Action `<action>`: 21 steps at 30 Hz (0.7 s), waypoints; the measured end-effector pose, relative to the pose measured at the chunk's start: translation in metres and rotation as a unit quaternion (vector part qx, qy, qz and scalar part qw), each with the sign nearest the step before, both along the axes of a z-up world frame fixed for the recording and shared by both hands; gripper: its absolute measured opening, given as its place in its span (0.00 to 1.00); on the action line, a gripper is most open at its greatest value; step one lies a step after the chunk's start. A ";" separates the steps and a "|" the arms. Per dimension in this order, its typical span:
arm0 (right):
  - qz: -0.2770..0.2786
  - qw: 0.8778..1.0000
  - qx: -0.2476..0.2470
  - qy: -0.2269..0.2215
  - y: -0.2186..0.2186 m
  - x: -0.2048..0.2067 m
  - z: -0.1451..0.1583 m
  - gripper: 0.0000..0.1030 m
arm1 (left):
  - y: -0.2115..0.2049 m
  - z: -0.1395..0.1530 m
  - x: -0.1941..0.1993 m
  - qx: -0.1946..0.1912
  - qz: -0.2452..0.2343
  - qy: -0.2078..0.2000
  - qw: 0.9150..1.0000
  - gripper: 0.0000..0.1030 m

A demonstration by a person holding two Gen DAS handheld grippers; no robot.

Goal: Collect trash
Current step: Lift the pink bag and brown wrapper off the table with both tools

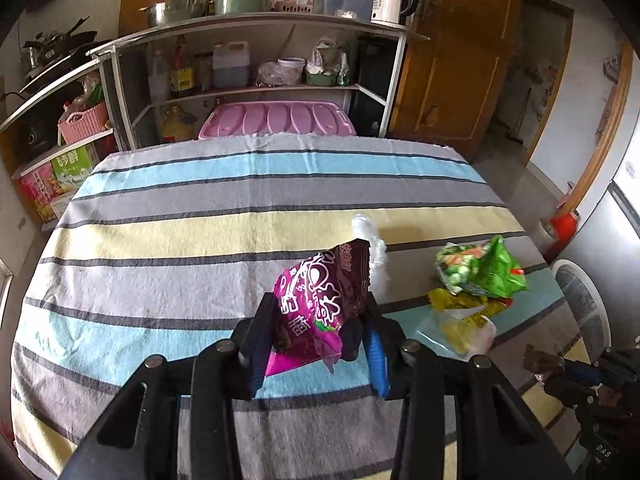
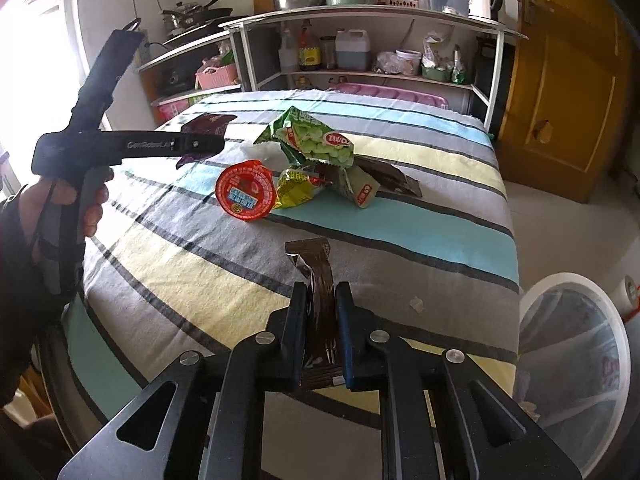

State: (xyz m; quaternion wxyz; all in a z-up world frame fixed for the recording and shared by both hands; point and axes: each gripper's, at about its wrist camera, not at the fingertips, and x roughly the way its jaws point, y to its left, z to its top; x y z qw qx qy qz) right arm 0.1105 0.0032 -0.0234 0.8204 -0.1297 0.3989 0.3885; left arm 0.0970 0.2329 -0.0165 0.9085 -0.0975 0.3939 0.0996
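My left gripper (image 1: 320, 320) is shut on a purple snack wrapper (image 1: 320, 296) and holds it above the striped tablecloth (image 1: 180, 240). It also shows in the right wrist view (image 2: 208, 145) at the left, held by a hand. My right gripper (image 2: 320, 300) is shut on a brown wrapper (image 2: 318, 276), held above the cloth; it shows in the left wrist view (image 1: 560, 368) at the lower right. On the table lie a green snack bag (image 2: 320, 140), a yellow wrapper (image 2: 296, 188), a red-lidded cup (image 2: 245, 191) and a brown wrapper (image 2: 392, 178).
A white trash bin (image 2: 576, 364) with a clear liner stands on the floor at the table's right edge. A crumpled clear plastic piece (image 1: 370, 240) lies behind the purple wrapper. Kitchen shelves (image 1: 256, 92) and a pink lidded box (image 1: 276, 118) stand beyond the table.
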 end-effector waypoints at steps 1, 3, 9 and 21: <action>-0.001 1.000 0.002 -0.001 -0.001 -0.001 0.001 0.14 | -0.002 0.002 -0.002 0.000 -0.002 -0.003 1.000 0.41; -0.004 1.000 0.005 -0.004 -0.003 -0.003 0.004 0.14 | -0.006 0.007 -0.007 0.003 -0.007 -0.009 1.000 0.41; -0.020 0.999 0.026 -0.013 -0.015 -0.007 0.017 0.14 | -0.024 0.022 -0.016 0.014 -0.024 -0.023 0.999 0.41; -0.074 0.995 0.054 -0.043 -0.059 -0.014 0.047 0.14 | -0.080 0.049 -0.028 0.028 -0.075 -0.049 0.996 0.41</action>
